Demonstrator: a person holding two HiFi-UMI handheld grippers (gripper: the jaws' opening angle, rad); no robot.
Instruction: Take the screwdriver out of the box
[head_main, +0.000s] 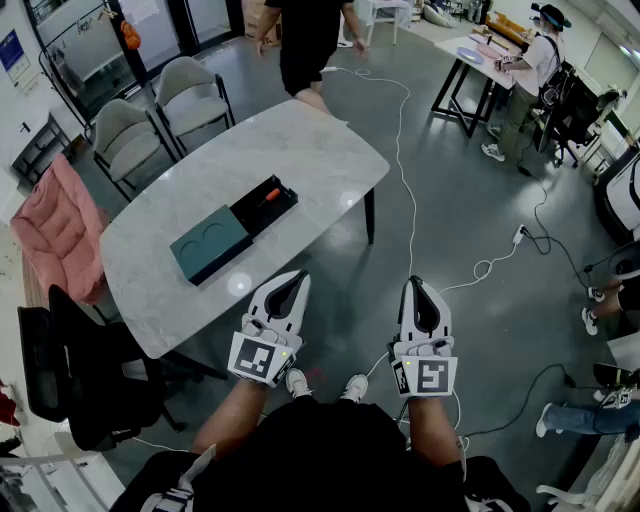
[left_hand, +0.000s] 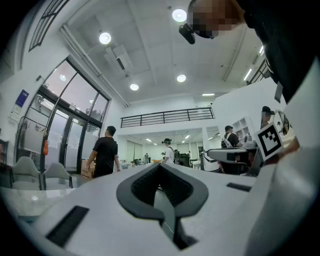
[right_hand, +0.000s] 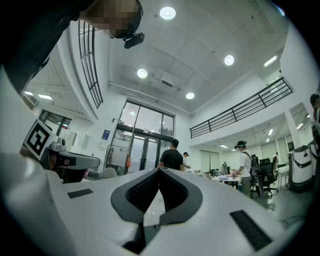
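Note:
A dark teal box (head_main: 212, 243) lies on the white marble table (head_main: 300, 150), its black inner tray (head_main: 281, 207) slid out toward the far end. An orange-handled screwdriver (head_main: 268, 196) rests in that tray. My left gripper (head_main: 298, 278) is held level just off the table's near edge, shut and holding nothing, well short of the box. Beside it, over the floor, my right gripper (head_main: 415, 284) is also shut and holds nothing. In the left gripper view, the left gripper (left_hand: 160, 166) points out over the room with its tips together. In the right gripper view, the right gripper (right_hand: 160, 171) does the same.
A person in black (head_main: 305, 45) stands at the table's far end. Two grey chairs (head_main: 160, 115) stand beyond the table, with a pink cloth (head_main: 50, 225) and a black chair (head_main: 70, 375) at the left. White cables (head_main: 405, 190) cross the floor. Another person (head_main: 530, 80) works at a table on the upper right.

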